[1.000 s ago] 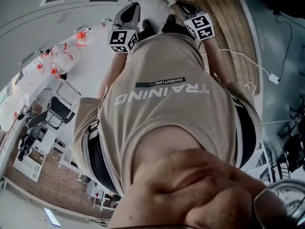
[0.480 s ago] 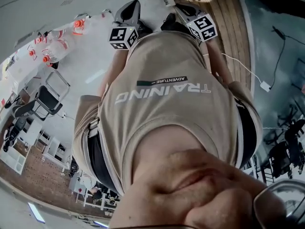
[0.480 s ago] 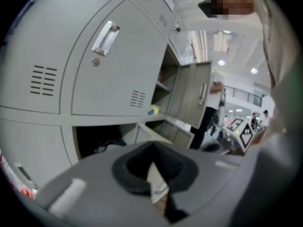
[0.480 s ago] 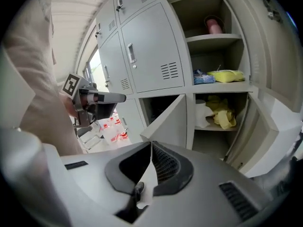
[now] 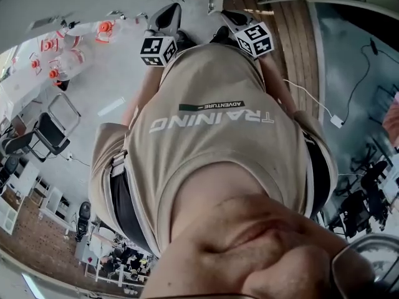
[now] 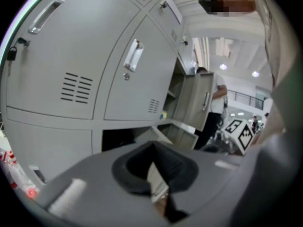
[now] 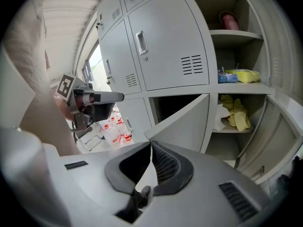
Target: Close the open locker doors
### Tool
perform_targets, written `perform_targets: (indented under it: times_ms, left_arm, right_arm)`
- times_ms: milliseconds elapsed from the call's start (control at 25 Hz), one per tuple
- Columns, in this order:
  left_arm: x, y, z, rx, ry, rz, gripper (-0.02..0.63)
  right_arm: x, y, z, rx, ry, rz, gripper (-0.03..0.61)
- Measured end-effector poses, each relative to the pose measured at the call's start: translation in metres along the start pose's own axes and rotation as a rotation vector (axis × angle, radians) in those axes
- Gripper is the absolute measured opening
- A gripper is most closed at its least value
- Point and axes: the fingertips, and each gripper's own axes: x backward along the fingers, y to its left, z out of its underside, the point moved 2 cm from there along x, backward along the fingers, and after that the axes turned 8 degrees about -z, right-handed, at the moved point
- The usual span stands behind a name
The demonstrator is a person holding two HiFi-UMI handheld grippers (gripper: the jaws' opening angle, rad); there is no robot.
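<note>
Both tools are held out ahead of the person's beige shirt, well above a pale grey floor. The left tool has its jaws pressed together on nothing, and the right tool is likewise closed and empty.

Ahead stands a bank of grey metal lockers. Its upper doors are closed, with handles and vent slots. A low locker door stands swung outward just past the right tool's tips, leaving a dark compartment behind it. To its right a tall compartment is open — yellow cloths lie on its shelves, a yellow and blue bundle sits one shelf up, and something red is at the top. From the left tool's view another open door shows farther along, with a person in a white top standing behind it.

Clear bottles with red caps are grouped on the floor near the lockers. A strip of wooden planking runs beside the grey floor, crossed by a white cable, and a black-framed chair stands off to the left.
</note>
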Motion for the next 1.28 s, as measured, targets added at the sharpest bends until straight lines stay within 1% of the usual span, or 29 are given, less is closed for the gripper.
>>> perform_targets:
  times_ms: [200,440,560,680,1040,1280]
  left_arm:
    - [0.018,0.028,0.002,-0.005,-0.002,0.009,-0.002]
    - [0.03,0.067,0.0,-0.023,-0.019,0.03,-0.002]
    - [0.032,0.078,-0.003,-0.043,-0.012,0.046,-0.002]
    - [0.035,0.085,-0.006,-0.042,-0.02,0.042,-0.002]
    - [0.022,0.107,-0.017,-0.01,-0.036,-0.019,-0.002]
    - [0.009,0.115,-0.031,-0.015,-0.048,-0.038,-0.002]
  right_arm:
    - [-0.032,0.017,-0.017,0.002,-0.004,0.022,0.015]
    - [-0.066,0.011,-0.04,-0.014,-0.06,0.114,0.015]
    - [-0.082,0.007,-0.05,-0.026,-0.073,0.131,0.015]
    - [-0.096,0.005,-0.058,-0.029,-0.072,0.125,0.015]
    - [-0.137,-0.005,-0.086,-0.01,-0.09,0.062,0.015]
    - [-0.16,-0.011,-0.109,0.033,-0.076,0.02,0.015]
